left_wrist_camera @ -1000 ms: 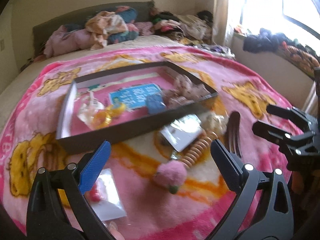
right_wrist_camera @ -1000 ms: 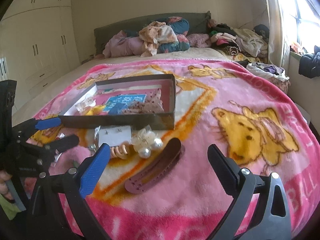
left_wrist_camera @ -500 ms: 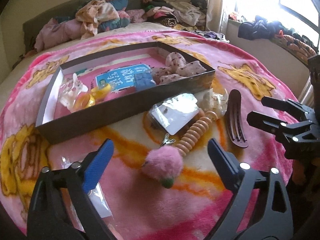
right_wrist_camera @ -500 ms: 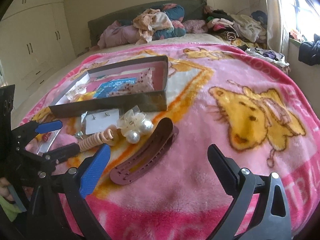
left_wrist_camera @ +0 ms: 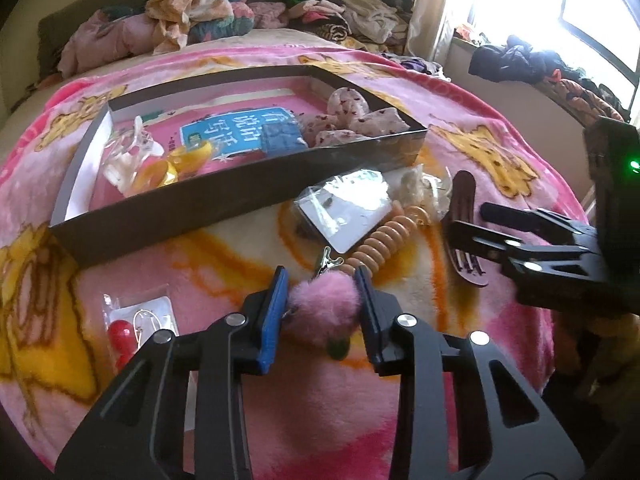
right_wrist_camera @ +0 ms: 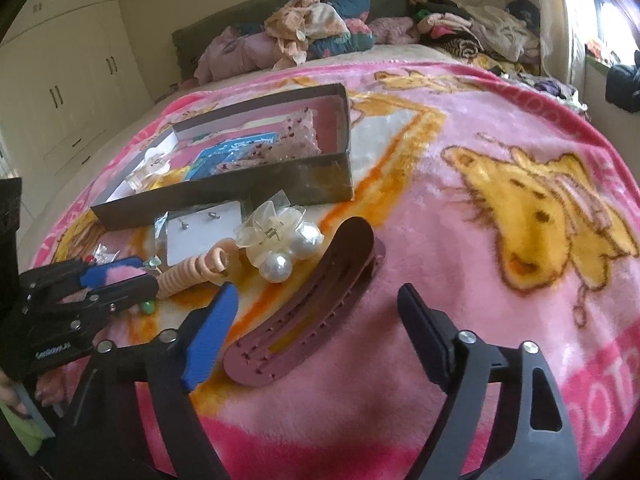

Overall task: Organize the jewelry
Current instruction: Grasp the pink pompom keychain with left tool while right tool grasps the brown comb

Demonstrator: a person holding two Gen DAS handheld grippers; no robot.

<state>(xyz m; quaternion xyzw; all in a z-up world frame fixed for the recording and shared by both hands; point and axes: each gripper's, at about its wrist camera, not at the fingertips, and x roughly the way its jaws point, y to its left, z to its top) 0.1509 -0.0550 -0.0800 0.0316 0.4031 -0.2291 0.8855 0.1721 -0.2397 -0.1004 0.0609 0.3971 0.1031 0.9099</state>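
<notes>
My left gripper is shut on a pink pompom clip that lies on the pink blanket, just in front of a dark shallow box. The box holds a clear clip, a yellow piece, a blue card and spotted fabric bows. A peach coil hair tie and a bagged earring card lie behind the pompom. My right gripper is open, low over a maroon hair clip, its jaws on either side. A pearl bow clip lies beyond it.
A small bag with red bead earrings lies at my left gripper's left. The bed's pink blanket stretches right. Piled clothes sit at the headboard. White wardrobes stand at left, a window ledge at right.
My left gripper moved forward and closed on the pink pompom clip. My right gripper dropped closer to the maroon hair clip and stays open.
</notes>
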